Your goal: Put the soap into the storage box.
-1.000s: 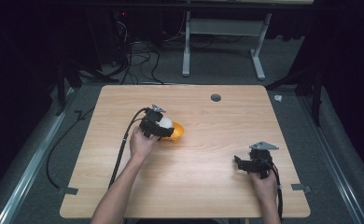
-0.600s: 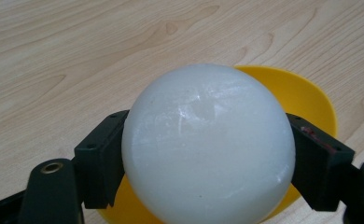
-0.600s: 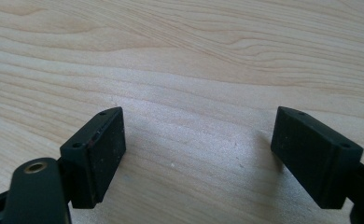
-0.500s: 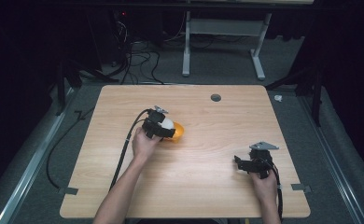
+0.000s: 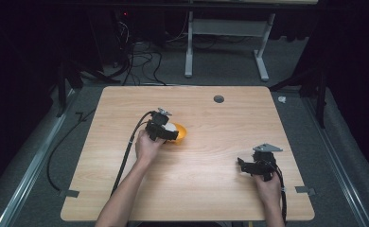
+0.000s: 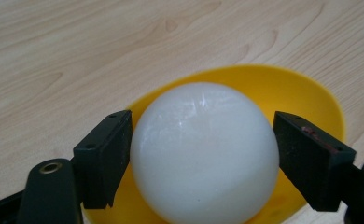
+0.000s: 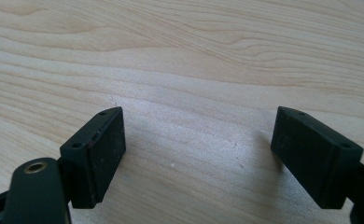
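A white ball point(image 6: 203, 154) sits in a yellow bowl point(image 6: 306, 98) on the wooden table. My left gripper point(image 6: 201, 140) straddles the ball, and both black jaws press against its sides. From the high view, the left gripper point(image 5: 172, 130) is just left of the table's middle, over the yellow bowl point(image 5: 182, 133), with the white ball point(image 5: 171, 126) partly hidden by it. My right gripper point(image 5: 242, 163) rests low near the front right of the table. In the right gripper view, the right gripper point(image 7: 199, 140) stands open over bare wood with nothing between its jaws.
The wooden table point(image 5: 126, 104) has a round cable hole point(image 5: 218, 99) at the back. A black cable point(image 5: 126, 156) trails from the left gripper toward the front left edge. Dark floor, cables and a white desk frame point(image 5: 225, 33) lie beyond the table.
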`<action>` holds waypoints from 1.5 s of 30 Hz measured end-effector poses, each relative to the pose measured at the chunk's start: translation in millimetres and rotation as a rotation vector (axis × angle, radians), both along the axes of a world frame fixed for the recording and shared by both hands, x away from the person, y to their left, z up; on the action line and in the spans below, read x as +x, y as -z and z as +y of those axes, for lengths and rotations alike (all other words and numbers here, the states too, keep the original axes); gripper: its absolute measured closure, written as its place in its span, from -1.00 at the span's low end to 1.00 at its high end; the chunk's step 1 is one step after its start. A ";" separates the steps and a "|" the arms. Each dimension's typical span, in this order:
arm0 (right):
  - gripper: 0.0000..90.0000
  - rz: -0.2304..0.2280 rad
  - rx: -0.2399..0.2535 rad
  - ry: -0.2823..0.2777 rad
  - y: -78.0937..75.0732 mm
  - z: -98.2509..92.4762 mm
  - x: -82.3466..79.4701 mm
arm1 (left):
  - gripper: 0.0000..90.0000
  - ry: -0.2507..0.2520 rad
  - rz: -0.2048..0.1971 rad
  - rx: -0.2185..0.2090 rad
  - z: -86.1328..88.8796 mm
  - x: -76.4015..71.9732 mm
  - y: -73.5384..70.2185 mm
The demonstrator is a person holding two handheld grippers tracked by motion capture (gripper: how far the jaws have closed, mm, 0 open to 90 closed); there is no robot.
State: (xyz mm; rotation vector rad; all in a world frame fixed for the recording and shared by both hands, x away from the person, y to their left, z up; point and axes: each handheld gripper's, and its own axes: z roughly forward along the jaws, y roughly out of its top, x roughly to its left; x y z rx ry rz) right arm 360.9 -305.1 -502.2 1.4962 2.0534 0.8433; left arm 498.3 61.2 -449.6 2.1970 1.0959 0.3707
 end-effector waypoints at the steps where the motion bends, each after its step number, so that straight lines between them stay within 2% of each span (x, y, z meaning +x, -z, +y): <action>1: -0.58 0.000 0.000 0.000 0.0 0.0 0.0 | -0.48 -0.002 -0.008 -0.008 0.4 -0.3 -1.5; 4: -0.58 0.000 0.000 0.000 0.0 0.0 0.0 | -0.47 -0.008 -0.030 -0.023 2.4 -1.7 -6.6; 9: -0.58 0.000 0.000 0.000 0.0 0.0 0.0 | -0.49 -0.004 -0.039 -0.018 6.5 -4.5 -12.0; 14: -0.58 0.000 0.000 0.000 0.0 0.0 0.0 | -0.49 -0.005 -0.045 -0.052 12.1 -6.3 -19.0; 19: -0.58 -0.001 0.000 -0.001 0.0 0.0 0.1 | -0.49 0.000 -0.053 -0.051 15.6 -9.9 -23.9; 27: -0.58 0.000 0.000 -0.001 0.0 0.2 0.0 | -0.49 -0.010 -0.059 -0.079 25.9 -15.9 -28.5; 32: -0.58 -0.001 -0.002 -0.003 0.1 0.3 0.0 | -0.49 -0.013 -0.064 -0.076 33.3 -19.3 -31.8; 45: -0.58 0.000 -0.002 -0.003 0.1 0.4 0.1 | -0.49 -0.027 -0.081 -0.102 50.4 -29.9 -45.3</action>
